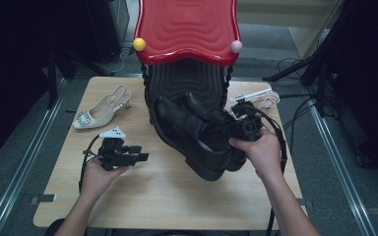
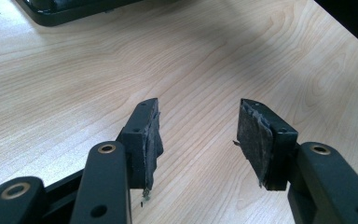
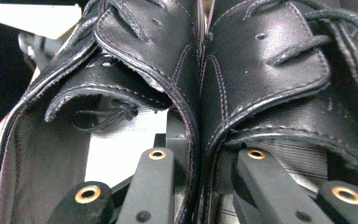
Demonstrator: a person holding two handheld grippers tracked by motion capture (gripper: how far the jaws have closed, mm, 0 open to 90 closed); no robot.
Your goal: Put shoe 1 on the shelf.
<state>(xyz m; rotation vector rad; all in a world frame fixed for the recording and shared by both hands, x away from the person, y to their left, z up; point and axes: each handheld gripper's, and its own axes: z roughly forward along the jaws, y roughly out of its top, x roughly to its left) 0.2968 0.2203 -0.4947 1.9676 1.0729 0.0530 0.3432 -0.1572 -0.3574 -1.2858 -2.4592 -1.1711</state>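
Note:
A pair of black leather lace-up shoes [image 1: 197, 135] hangs tilted in front of the rack, toes down toward the table. My right gripper [image 1: 244, 126] grips them at the collars. In the right gripper view it [image 3: 200, 151] has one jaw inside each shoe. The jaws pinch the touching inner walls of the left shoe [image 3: 135, 46] and the right shoe [image 3: 270, 70] together. My left gripper [image 1: 139, 156] rests low over the table at the left. Its jaws [image 2: 198, 128] stand open above bare wood, with nothing between them.
A red wavy-topped shoe rack [image 1: 187, 29] with a yellow knob [image 1: 139, 44], a pink knob [image 1: 236, 46] and a black lower shelf [image 1: 187, 81] stands at the table's back. A beige slingback heel [image 1: 101, 110] lies back left. White cable [image 1: 263, 98] lies back right on the wooden table [image 1: 142, 196].

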